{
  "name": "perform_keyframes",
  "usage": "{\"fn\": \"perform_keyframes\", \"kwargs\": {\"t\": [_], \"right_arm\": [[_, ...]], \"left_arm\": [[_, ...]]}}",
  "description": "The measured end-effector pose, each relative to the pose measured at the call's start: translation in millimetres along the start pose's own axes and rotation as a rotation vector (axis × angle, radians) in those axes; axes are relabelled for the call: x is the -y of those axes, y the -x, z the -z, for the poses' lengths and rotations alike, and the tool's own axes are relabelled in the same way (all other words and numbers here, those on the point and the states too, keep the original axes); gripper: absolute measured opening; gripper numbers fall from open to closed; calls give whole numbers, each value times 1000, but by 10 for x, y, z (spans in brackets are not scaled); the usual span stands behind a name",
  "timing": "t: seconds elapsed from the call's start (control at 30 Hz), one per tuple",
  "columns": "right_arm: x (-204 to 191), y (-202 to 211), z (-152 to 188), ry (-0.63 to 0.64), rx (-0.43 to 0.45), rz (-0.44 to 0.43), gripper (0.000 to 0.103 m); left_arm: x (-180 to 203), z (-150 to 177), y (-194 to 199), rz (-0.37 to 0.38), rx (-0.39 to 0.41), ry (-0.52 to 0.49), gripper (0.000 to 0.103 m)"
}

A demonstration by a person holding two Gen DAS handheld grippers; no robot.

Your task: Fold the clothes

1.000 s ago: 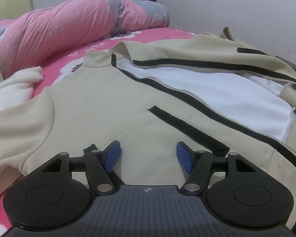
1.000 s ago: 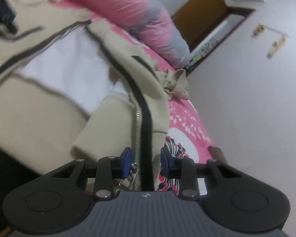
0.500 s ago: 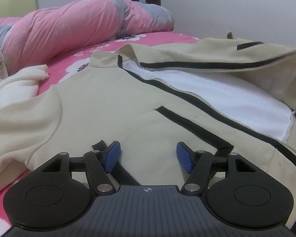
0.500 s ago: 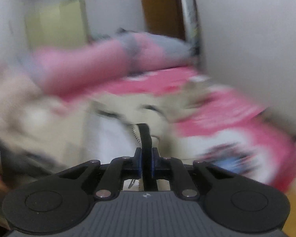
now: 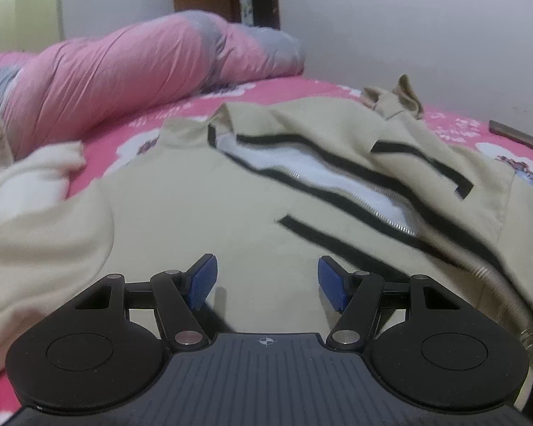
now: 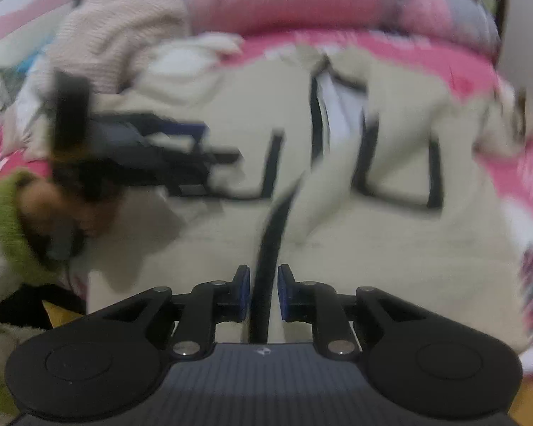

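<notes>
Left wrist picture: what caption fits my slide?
Open left gripper hovers over a beige zip-up jacket spread on a pink bedsheet.

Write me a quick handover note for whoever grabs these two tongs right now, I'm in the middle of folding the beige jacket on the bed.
Left tongs: open, holding nothing, low over the jacket's left front panel.
Right tongs: narrowed around the black zipper edge of the right front panel; the pads show small gaps, so whether they pinch it is unclear. This view is blurred by motion.
Jacket: flat on the pink bed sheet, front up, unzipped, white lining showing. The right panel lies almost over the lining.
Done: front nearly closed.
Left: line up the zipper edges, then probably fold in the sleeves and fold the body.
</notes>
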State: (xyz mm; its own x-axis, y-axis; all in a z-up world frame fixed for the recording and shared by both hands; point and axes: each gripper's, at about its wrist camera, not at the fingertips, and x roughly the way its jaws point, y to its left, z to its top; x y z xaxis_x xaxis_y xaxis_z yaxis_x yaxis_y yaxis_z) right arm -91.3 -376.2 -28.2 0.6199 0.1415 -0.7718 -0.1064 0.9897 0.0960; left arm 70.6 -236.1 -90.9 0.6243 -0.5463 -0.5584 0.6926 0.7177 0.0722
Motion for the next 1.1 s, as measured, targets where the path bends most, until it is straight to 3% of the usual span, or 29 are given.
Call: {"fn": "perform_keyframes", "kwargs": {"t": [0.1,0.17,0.23,0.33,0.53,0.63,0.7,0.73,0.77,0.8,0.9,1.1], "right_arm": [[-46,240,-370,66,96,18,24],[-82,287,-657,110,172,57,33],[-141,49,-974,199,226,140,40],[-260,-704,-1366,336,226,232,41],[70,-2389,-1990,525,66,381,41],[361,-2885,-2072,500,-11,459,50],[564,-2972,-2078,424,-13,450,46],[643,-2932,-2089,379,5,433,37],[703,-2888,-2108,321,24,418,12],[755,-2844,-2119,276,40,419,0],[902,-2708,-2161,162,89,411,0],[1029,-2046,-2550,-44,242,191,0]], "left_arm": [[-32,-9,-71,32,7,19,63],[-67,12,-127,52,-2,39,63],[-121,56,-185,70,-18,70,63],[-234,111,-218,110,-16,139,63],[-320,182,-235,170,14,191,67],[-388,198,-241,208,26,230,68],[-449,215,-245,237,36,265,68],[-476,224,-248,250,40,282,68],[-493,230,-251,259,43,293,68],[-498,235,-251,264,44,300,68],[-496,240,-247,267,48,303,68],[-527,248,-263,280,55,322,68]]}}
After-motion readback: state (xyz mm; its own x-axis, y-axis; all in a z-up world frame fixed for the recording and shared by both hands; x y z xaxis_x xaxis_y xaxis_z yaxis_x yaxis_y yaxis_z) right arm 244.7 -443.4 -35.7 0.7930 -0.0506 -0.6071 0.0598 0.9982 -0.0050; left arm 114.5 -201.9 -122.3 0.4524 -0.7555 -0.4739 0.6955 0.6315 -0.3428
